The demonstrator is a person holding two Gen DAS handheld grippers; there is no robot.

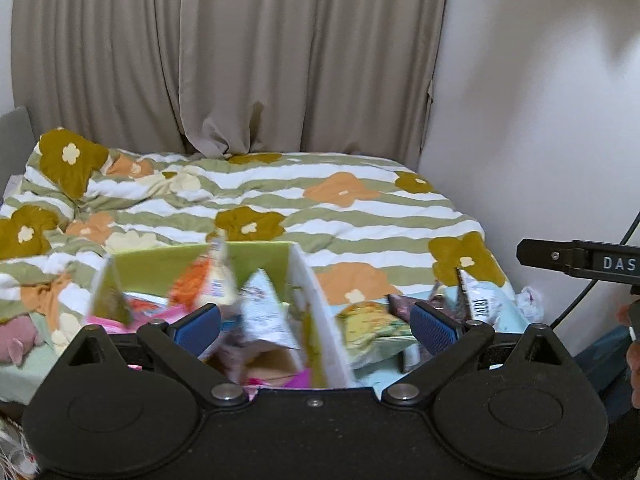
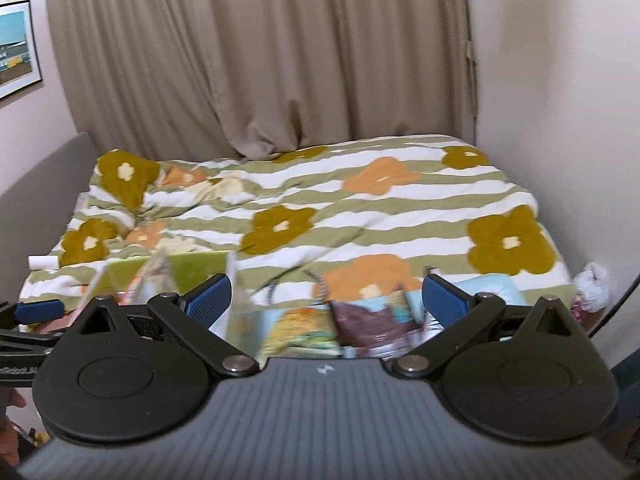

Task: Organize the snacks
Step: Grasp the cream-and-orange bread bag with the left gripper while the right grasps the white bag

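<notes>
Presently, left gripper (image 1: 316, 326) and right gripper (image 2: 326, 300) both spread, empty. Green box (image 1: 208, 264) partly filled, between left fingers; loose snack packets (image 2: 340, 328) on bed between right fingers. Next: grasp one.

Beige curtains (image 1: 240, 60) hang behind bed with striped floral duvet (image 2: 360, 208); white wall (image 1: 540, 120) right, framed picture (image 2: 16, 48) left.
</notes>
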